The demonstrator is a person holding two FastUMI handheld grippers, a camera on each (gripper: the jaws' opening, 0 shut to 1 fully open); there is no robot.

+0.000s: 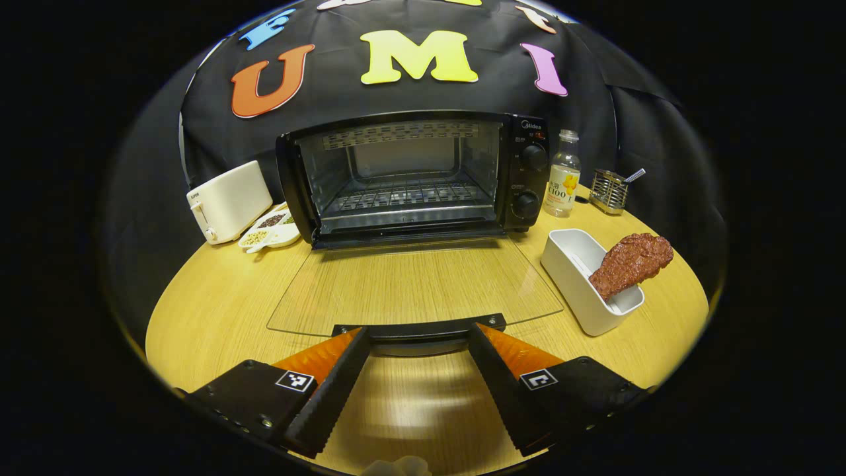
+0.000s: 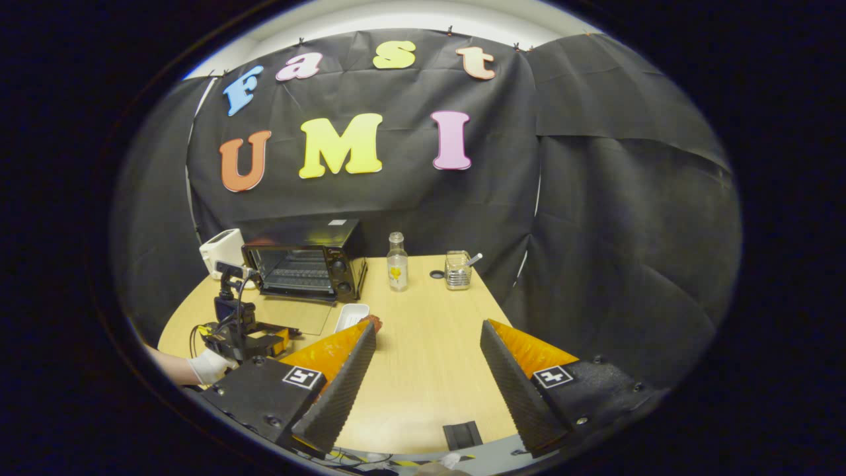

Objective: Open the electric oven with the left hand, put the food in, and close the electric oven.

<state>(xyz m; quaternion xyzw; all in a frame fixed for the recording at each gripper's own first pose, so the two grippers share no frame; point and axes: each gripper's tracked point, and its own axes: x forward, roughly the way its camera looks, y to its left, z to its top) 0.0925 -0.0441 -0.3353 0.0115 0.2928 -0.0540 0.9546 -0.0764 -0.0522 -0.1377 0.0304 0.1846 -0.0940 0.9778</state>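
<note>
Left gripper view: electric oven (image 1: 410, 178) at the back of the round wooden table (image 1: 218, 311), its glass door (image 1: 413, 287) let down flat toward the camera, wire rack (image 1: 406, 194) inside bare. The door's dark handle (image 1: 420, 328) lies between the fingertips of the left gripper (image 1: 418, 337); fingers stand wide, and contact with the handle cannot be judged. Right of the door: white rectangular container (image 1: 585, 281) with the food, a reddish-brown piece of meat (image 1: 631, 262), leaning over its right rim. Behind it: clear bottle with a yellow label (image 1: 562, 175) and a small wire-mesh holder (image 1: 609, 191) with a utensil in it. Left of the oven: white toaster (image 1: 228, 201) and a divided white dish of grains (image 1: 271, 229).

Right gripper view: taken from farther back and higher, well short of the oven (image 2: 304, 261). Right gripper (image 2: 428, 334) hangs above bare table, fingers spread wide, nothing between them. The container (image 2: 350, 316) and an end of the meat (image 2: 375, 321) show just past the left fingertip, which covers part of them. At far left, a gloved hand (image 2: 210, 365) holds the left gripper's body (image 2: 241, 330) at the front edge of the lowered door. A small dark round object (image 2: 437, 274) lies between bottle (image 2: 396, 262) and holder (image 2: 457, 270). A dark slot (image 2: 461, 435) sits in the near table edge.
</note>
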